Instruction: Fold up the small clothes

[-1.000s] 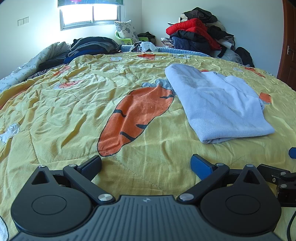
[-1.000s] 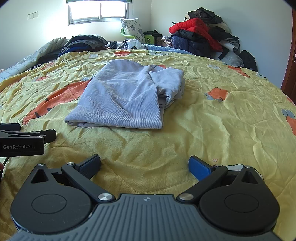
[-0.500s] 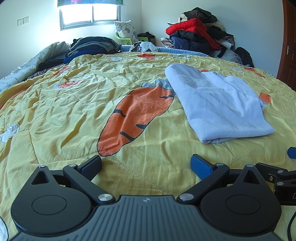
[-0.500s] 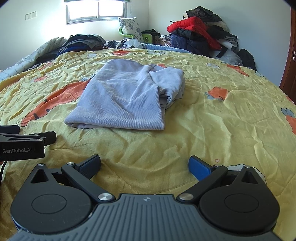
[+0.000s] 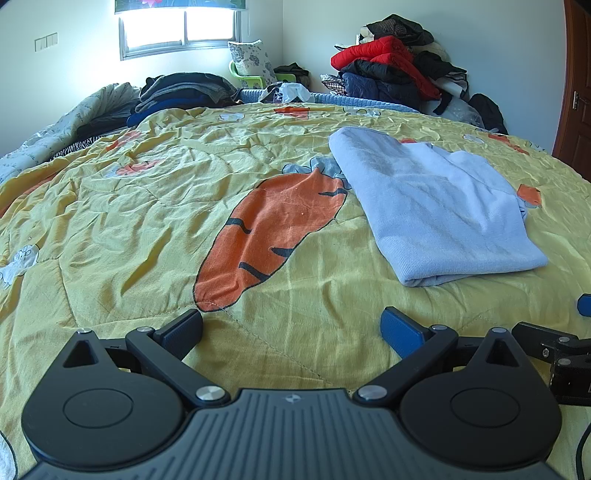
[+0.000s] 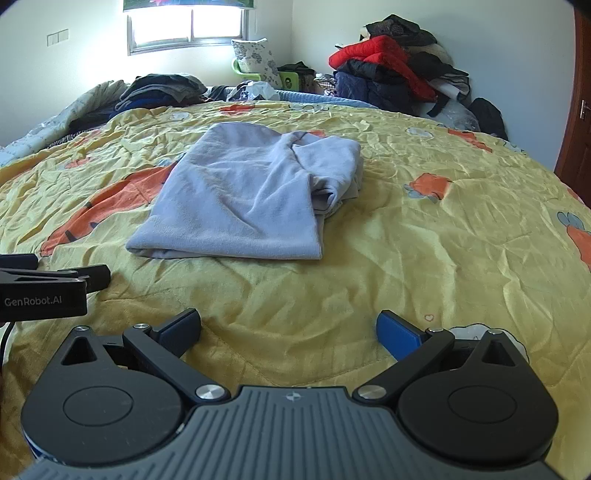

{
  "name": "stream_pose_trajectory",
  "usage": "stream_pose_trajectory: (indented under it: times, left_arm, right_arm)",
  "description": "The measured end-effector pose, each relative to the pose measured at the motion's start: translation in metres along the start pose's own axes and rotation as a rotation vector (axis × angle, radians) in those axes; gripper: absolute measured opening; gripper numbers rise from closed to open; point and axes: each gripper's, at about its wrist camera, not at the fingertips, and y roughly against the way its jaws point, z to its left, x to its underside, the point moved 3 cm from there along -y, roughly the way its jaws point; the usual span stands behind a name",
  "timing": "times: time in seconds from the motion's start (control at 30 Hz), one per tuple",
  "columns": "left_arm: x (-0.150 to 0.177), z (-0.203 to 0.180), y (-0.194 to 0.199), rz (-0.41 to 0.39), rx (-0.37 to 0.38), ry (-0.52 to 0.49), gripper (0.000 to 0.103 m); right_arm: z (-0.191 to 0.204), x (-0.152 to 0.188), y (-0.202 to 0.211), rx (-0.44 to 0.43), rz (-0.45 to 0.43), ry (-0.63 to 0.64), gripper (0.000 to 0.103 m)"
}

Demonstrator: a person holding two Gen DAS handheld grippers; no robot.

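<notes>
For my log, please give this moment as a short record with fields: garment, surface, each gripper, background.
garment: light blue garment, folded, lying flat on the quilt
surface: yellow quilt with carrot print
left gripper: open, empty, apart from the garment
right gripper: open, empty, garment ahead of it
background: clothes pile in the corner; window

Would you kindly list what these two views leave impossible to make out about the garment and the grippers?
- Light blue garment: its type and inner layers are hidden by its own folds in both views.
- Right gripper: in the left wrist view, the frame's right edge cuts off all but one fingertip.
- Left gripper: in the right wrist view, the left edge cuts off its body.
</notes>
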Motion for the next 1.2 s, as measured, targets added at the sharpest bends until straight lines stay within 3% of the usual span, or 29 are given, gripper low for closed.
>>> stream_pose_trajectory:
  times: [1.2]
  left_arm:
    - [-0.0021, -0.0077, -0.0038, 0.002, -0.001, -0.001, 0.103]
  right_arm:
    - [0.0006, 0.0012, -0.0029, 0.05, 0.001, -0.025, 0.102]
